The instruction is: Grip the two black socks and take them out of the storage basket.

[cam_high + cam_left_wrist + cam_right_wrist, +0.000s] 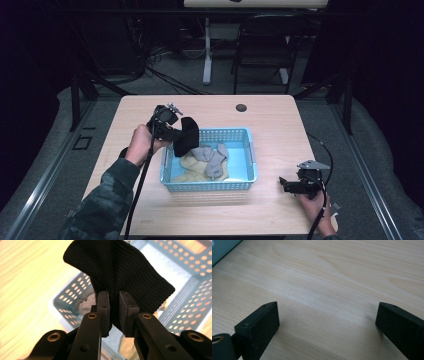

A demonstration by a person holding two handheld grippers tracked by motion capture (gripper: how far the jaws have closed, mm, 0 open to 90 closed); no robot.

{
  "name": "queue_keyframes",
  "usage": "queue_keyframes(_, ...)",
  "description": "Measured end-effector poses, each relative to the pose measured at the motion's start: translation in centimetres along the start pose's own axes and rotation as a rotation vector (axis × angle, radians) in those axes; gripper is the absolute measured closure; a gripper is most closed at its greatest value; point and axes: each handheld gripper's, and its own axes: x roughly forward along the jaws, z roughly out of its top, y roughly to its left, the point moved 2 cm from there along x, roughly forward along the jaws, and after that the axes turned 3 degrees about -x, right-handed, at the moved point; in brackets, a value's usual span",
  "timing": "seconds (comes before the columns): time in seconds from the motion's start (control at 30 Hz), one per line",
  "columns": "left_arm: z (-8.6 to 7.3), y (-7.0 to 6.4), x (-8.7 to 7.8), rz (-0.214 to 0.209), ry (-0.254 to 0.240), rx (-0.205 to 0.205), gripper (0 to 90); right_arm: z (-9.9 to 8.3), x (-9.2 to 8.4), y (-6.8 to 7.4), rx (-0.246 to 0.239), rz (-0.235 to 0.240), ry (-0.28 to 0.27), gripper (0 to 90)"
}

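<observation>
A black ribbed sock (185, 136) hangs above the left end of a blue perforated basket (248, 176), pinched in my left gripper (176, 134). In the left gripper view the sock (125, 277) spreads upward from the left gripper (114, 312), whose two pads are shut on its lower fold, with the basket (190, 307) below it. Grey and cream socks (209, 160) lie in the basket. My right gripper (284, 184) rests low over the table at the right; in the right gripper view the right gripper (327, 322) has its jaws wide apart with bare wood between them.
The wooden table (270, 125) has a dark round hole (241, 108) near its far edge. A folding chair (265, 45) and a white table leg (207, 50) stand beyond the table. A basket corner (220, 248) shows at the top left of the right gripper view.
</observation>
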Motion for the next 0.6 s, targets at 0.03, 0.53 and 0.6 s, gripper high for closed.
queue_keyframes(0.03, 0.0, 0.0, 0.0, 0.000, 0.000, 0.000, 79.7, 0.0, 0.0, 0.0, 0.000, 0.000, 0.000, 4.6)
queue_keyframes(0.53, -1.6, 2.0, -5.5, 0.063, -0.081, -0.030, 79.8, 0.0, 0.0, 0.0, 0.000, 0.000, 0.001, 4.6)
queue_keyframes(0.6, -2.0, 2.3, -6.1, 0.070, -0.089, -0.040, 79.7, 0.0, 0.0, 0.0, 0.000, -0.001, 0.000, 4.5)
